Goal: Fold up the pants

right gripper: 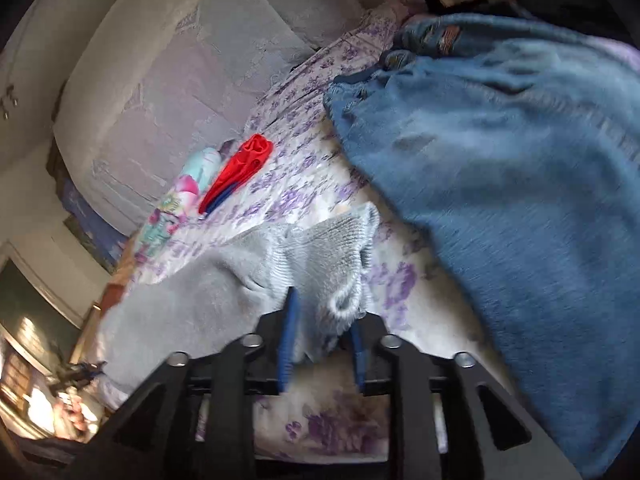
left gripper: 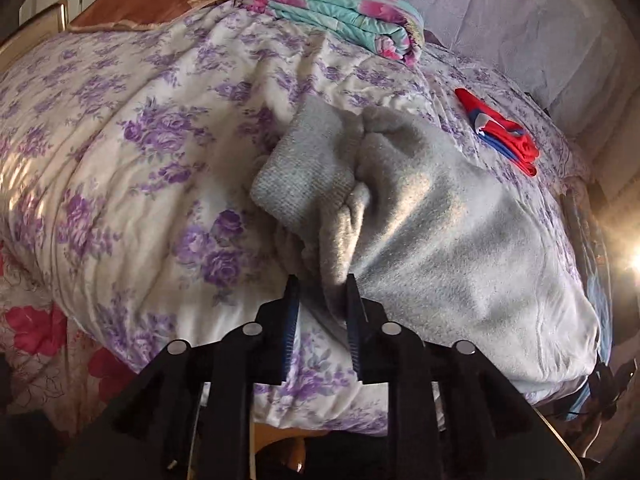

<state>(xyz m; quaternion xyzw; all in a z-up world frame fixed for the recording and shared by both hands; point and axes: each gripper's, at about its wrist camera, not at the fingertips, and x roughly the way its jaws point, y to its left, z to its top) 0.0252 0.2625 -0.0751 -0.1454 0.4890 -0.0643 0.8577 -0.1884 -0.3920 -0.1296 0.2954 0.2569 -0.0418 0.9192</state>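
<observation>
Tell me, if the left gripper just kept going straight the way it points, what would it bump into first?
Most likely the grey pants: the left gripper already has a fold of that fabric between its fingers, and the ribbed cuff lies just ahead. Beyond is the floral bedspread, though depth is hard to judge.

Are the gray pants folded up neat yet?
Not yet. The gray pants lie bunched and rumpled on the floral quilt, their ribbed cuff flopped over.

Bed: white quilt with purple roses point(left gripper: 132, 128)
Behind bed: pale lilac upholstered headboard point(right gripper: 168, 92)
Light: sun glare right of bed point(left gripper: 634, 264)
</observation>
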